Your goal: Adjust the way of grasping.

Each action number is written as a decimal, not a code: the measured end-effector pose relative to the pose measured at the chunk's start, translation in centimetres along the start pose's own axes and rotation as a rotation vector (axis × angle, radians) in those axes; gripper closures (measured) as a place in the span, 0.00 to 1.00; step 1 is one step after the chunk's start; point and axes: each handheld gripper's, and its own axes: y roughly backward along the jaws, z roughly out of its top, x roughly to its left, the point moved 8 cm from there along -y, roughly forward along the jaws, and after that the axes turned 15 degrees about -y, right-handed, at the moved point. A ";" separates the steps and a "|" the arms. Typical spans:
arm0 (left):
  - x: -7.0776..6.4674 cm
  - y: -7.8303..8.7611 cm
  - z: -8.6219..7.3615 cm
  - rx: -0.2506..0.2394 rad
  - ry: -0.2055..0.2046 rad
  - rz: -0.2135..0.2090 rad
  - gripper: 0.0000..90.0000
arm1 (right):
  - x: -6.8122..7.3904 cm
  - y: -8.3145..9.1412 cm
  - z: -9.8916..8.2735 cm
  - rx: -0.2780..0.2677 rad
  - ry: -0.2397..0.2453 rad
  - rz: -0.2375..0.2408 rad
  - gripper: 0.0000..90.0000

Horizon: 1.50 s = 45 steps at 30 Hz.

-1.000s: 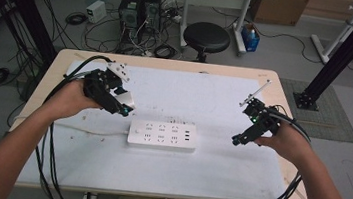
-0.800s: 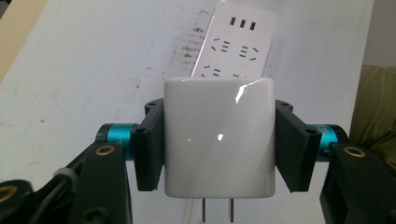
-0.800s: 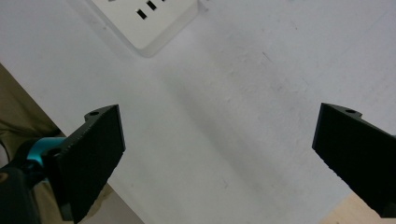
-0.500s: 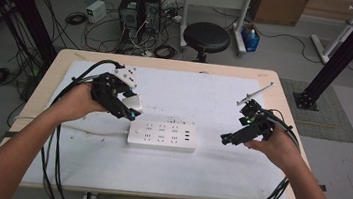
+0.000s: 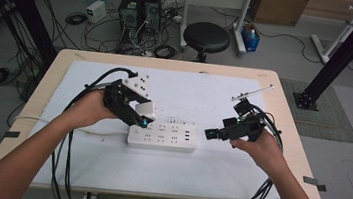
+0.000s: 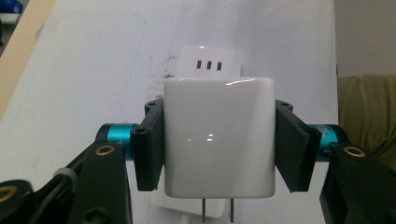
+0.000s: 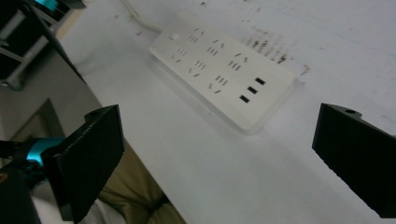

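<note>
Worktop (image 5: 283, 116) – light wood edges, almost fully covered by a white sheet (image 5: 205, 97) with dark smudges near its middle. Lying flat on the sheet, about centre: a white power strip (image 5: 163, 134), long side across the worktop, USB ports at its right end, its white cord (image 5: 36, 120) running off to the left edge.

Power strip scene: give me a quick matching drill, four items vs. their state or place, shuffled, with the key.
Items:
1. charger
2. power strip
3. left tool
4. right tool

States:
A. open, nothing between its pads
B. lying flat on the white mat, sockets facing up
C. clamped by its two sides, prongs bare
D. shut on a white block, above one end of the strip

Pairs: 1-C, 2-B, 3-D, 4-A
</note>
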 end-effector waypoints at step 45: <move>-1.9 -7.5 5.8 -0.084 -0.129 -0.017 0.47 | 2.4 -4.9 1.1 0.061 -0.373 0.415 0.31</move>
